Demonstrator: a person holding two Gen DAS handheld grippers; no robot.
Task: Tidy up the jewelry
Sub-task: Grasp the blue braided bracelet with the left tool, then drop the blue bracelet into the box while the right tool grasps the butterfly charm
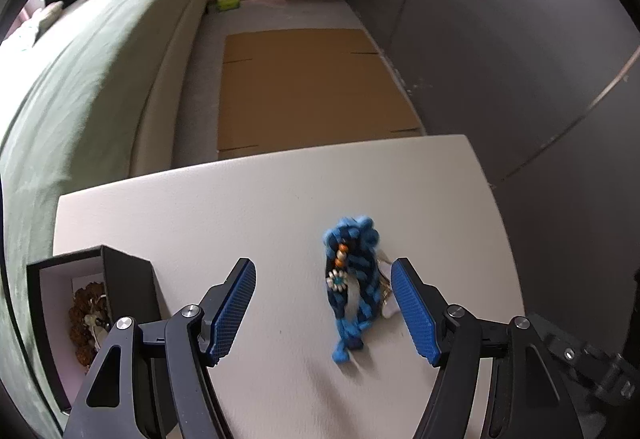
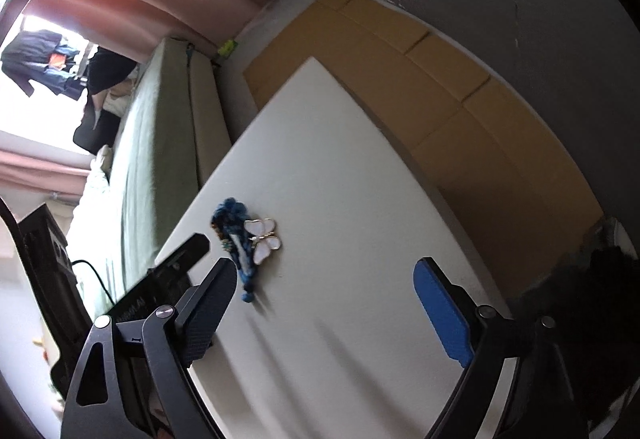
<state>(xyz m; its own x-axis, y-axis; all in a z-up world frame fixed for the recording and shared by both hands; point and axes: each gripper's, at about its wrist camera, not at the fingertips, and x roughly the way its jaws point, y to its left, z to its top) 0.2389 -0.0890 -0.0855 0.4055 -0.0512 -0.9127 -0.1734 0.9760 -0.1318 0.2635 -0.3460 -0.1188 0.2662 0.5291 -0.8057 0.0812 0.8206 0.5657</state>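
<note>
Left wrist view: left gripper [image 1: 323, 309] spread wide over the table [image 1: 240, 207], holding nothing; blue braid [image 1: 352, 283] lies lower centre, box [image 1: 68, 303] lower left. Right wrist view: right gripper [image 2: 326, 309] wide, empty; butterfly brooch [image 2: 263, 240] touches the braid [image 2: 236, 239], centre left

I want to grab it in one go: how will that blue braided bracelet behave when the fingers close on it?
The blue braided bracelet looks like soft cord, so it will probably squash and flop. Its loose tail may dangle. The butterfly brooch touches it and could get dragged along.
</note>
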